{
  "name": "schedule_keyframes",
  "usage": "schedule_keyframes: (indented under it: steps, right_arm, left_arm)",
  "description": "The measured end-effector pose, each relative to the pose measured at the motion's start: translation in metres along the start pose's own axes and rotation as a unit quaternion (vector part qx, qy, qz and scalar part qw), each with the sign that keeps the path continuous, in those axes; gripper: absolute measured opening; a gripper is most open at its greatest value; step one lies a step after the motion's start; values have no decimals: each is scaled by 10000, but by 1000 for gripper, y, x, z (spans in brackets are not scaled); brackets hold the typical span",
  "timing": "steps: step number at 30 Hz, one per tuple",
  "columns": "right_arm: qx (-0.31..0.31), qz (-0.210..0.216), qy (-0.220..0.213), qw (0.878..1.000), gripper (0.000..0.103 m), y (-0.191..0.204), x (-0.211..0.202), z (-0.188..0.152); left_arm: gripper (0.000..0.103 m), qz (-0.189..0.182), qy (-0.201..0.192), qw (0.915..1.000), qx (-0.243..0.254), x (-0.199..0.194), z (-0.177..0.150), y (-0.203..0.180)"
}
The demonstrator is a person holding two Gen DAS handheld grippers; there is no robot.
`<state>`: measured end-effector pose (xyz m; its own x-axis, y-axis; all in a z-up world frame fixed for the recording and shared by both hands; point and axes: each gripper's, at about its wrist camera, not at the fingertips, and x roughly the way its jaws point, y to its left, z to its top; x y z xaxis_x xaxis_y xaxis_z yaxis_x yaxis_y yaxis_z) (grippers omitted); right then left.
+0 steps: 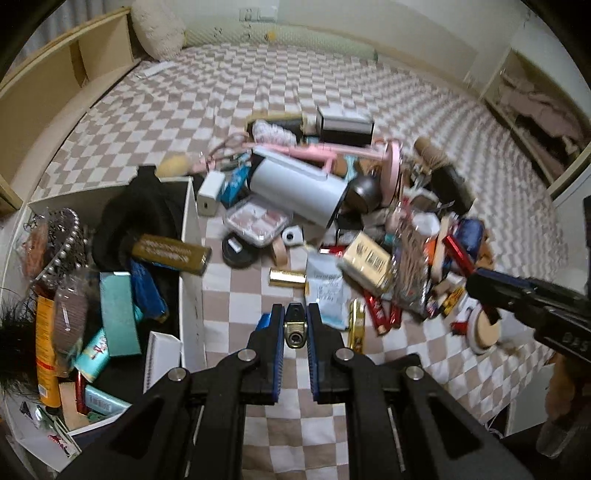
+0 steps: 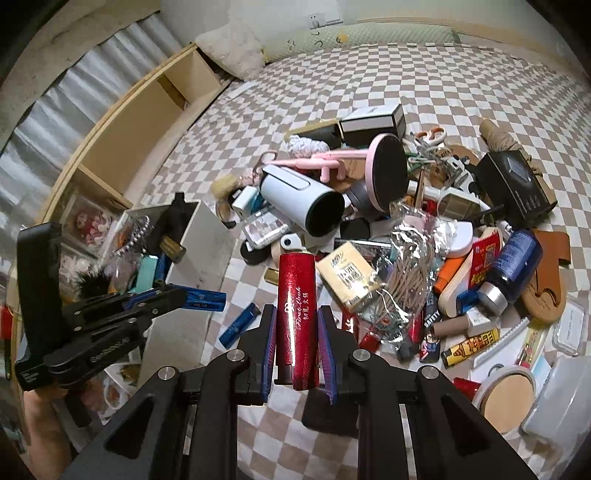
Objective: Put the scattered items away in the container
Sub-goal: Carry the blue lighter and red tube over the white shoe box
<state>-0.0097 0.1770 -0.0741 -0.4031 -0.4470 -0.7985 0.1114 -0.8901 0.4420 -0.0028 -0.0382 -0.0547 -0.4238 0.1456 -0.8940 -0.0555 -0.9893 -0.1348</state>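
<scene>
My left gripper (image 1: pixel 294 314) is shut on a slim blue box, seen end-on with a gold cap (image 1: pixel 294 329); in the right wrist view the same blue box (image 2: pixel 204 296) sticks out of the left gripper beside the container. My right gripper (image 2: pixel 296 314) is shut on a red glittery tube (image 2: pixel 297 317) held above the bed; it also shows in the left wrist view (image 1: pixel 480 286). The white open container (image 1: pixel 191 236) stands at the left, holding several boxes, a black cloth and a beaded hoop. A pile of scattered items lies on the checkered bed, with a white flask (image 1: pixel 295 188) and a pink stand (image 2: pixel 386 171).
A wooden shelf headboard (image 1: pixel 55 92) runs along the left. A pillow (image 1: pixel 157 31) lies at the far end. A second small blue box (image 2: pixel 238 325) lies on the checkered cover by the container. A round powder compact (image 2: pixel 508 395) and clear lids lie at the right.
</scene>
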Motion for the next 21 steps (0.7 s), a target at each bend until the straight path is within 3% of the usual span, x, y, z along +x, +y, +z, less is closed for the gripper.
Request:
schedule_keyframes:
  steps: [21]
  right_arm:
    - [-175,562,-212,9980,23,46,1,20]
  left_arm:
    - [11,-97,-956,9924,-763,-66,7,59]
